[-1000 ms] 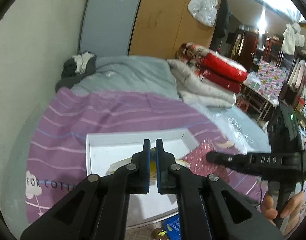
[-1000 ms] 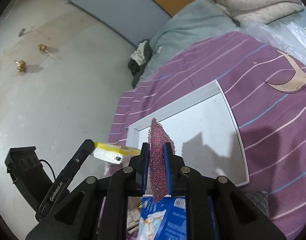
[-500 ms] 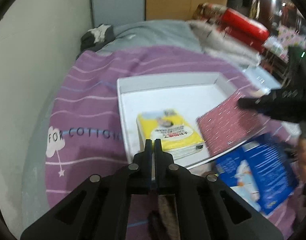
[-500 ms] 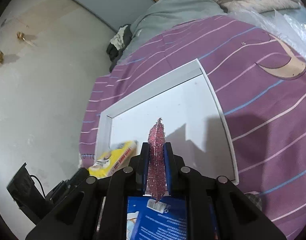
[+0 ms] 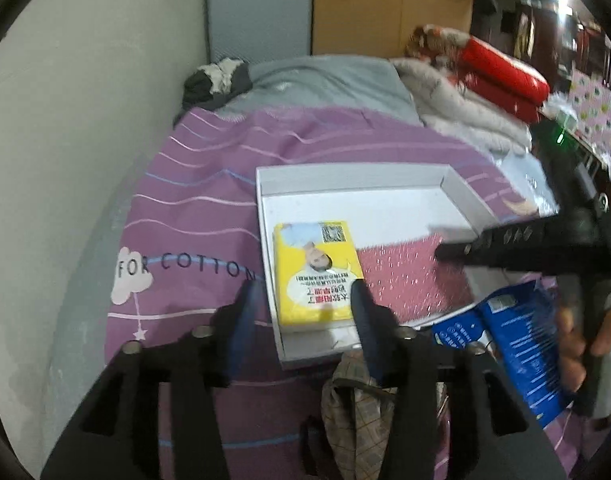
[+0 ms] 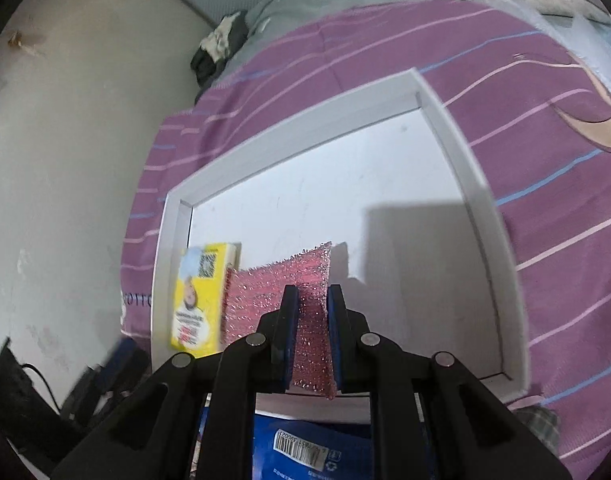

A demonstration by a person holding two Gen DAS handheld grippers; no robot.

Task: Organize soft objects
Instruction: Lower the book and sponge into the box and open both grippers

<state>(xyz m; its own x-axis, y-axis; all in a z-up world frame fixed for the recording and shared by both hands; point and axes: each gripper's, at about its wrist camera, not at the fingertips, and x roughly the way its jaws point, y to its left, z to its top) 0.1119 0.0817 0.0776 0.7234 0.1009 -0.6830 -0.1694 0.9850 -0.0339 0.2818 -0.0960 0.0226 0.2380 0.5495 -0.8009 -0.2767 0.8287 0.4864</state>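
Note:
A shallow white box (image 5: 357,174) (image 6: 445,120) lies on the purple striped bedspread. A yellow tissue pack (image 5: 315,272) (image 6: 195,292) rests flat in its near left corner. My left gripper (image 5: 301,292) hovers just over the pack's near end; its jaws are opening and no longer touch the pack. My right gripper (image 6: 308,312) is shut on a pink glittery scrub cloth (image 6: 273,284) (image 5: 405,276), which hangs down onto the box floor right beside the yellow pack. In the left wrist view the right gripper's fingers (image 5: 505,244) reach in from the right.
A blue packet (image 5: 517,344) (image 6: 305,452) lies at the box's near edge, next to a checked cloth (image 5: 357,404). A hand (image 5: 573,332) holds the right tool. Grey bedding, folded quilts and red bundles (image 5: 497,76) sit farther back; a wall runs along the left.
The left gripper let go of the yellow pack, which now lies in the box, and its jaws spread. The right gripper sank with the pink cloth until it touched down beside the pack.

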